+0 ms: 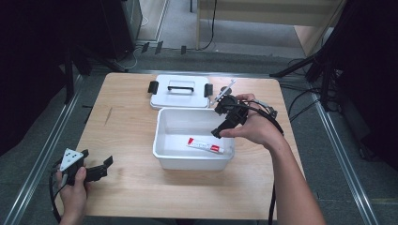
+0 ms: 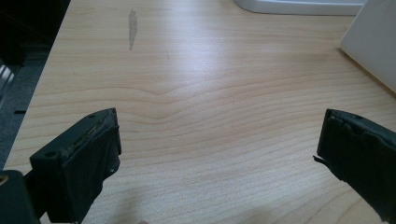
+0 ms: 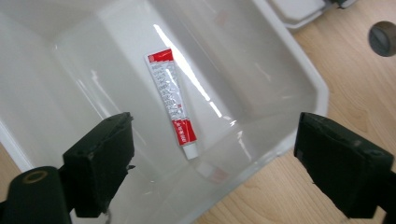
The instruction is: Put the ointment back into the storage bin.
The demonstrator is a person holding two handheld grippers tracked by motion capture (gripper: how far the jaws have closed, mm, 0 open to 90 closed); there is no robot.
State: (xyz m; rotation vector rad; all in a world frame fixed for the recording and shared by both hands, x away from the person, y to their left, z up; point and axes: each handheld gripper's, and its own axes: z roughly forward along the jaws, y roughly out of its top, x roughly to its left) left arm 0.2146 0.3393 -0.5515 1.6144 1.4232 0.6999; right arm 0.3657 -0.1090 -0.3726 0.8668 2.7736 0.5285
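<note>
A: Tube (image 3: 172,101), red and white, lies flat on the floor of the white bin (image 1: 162,125), toward the wall nearest the person. How much room is around it?

B: Plenty. It sits apart from all four walls, and the bin floor around it is bare. In the right gripper view the cap end points toward the near corner.

A: Where is the right tool (image 1: 224,123)?

B: Held above the bin's right rim, angled down into it. Its jaws stand wide apart with nothing between them; the tube shows in the gap, well below.

A: And the left tool (image 1: 101,169)?

B: Low over the near left corner of the tabletop (image 1: 126,140), close to the front edge. Jaws spread wide, empty. Ahead of it is open wood up to the bin's side wall, with only a dark smear on the surface farther off.

A: Anything crowding the bin?

B: The white lid (image 1: 180,92), with its black handle and latches, lies just behind the bin, right at its far rim. The bin's left has broad free tabletop; on its right a narrower strip runs to the edge, and the right forearm crosses above that strip.
</note>
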